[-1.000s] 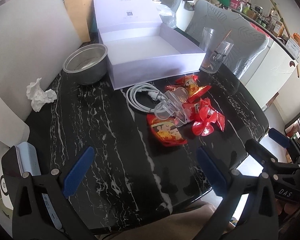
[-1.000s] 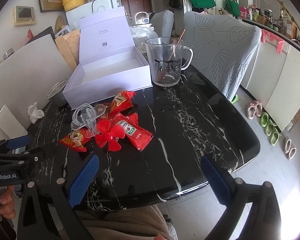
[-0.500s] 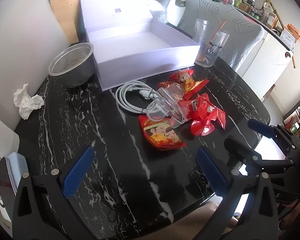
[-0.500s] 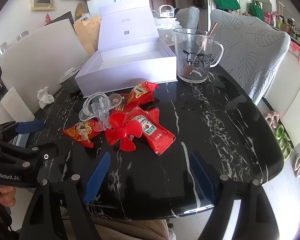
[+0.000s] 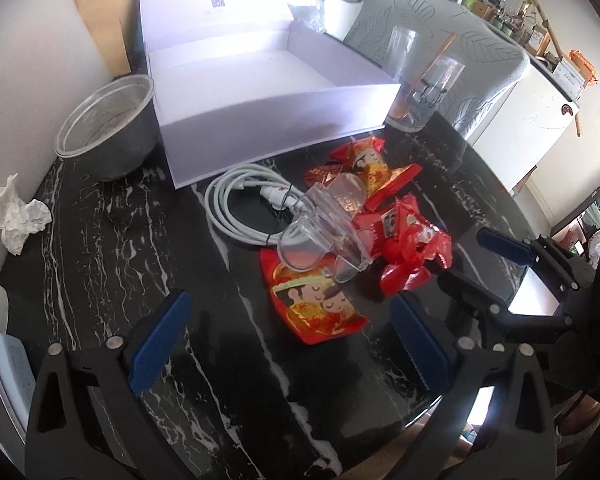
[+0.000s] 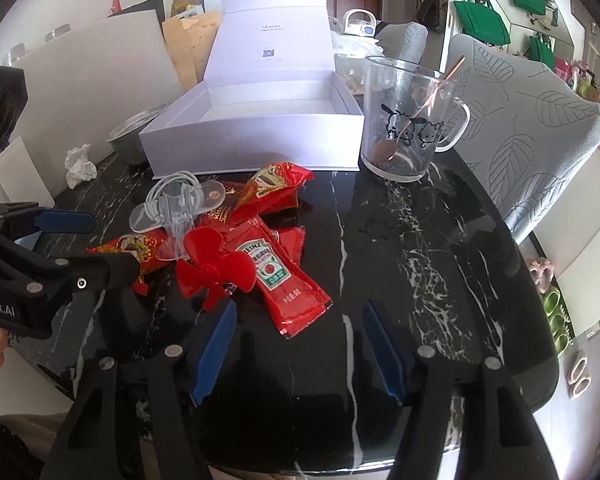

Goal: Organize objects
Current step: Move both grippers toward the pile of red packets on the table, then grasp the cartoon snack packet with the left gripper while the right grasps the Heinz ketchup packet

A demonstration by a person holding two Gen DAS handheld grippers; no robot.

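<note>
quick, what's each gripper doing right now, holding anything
Left hand-held gripper: open, closing slightly, holding nothing.
Right hand-held gripper: open, jaws closing, nothing between them.

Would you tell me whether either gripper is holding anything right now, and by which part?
Nothing is held. The left gripper and right gripper both have only bare table between their closing jaws.

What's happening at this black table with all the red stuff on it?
A person holds two clamp-like grippers over a black marble table. The left gripper and the right gripper are both empty, their jaws closing. Red snack packets, a red plastic fan and a coiled white cable lie loose before an open, empty white box.
</note>
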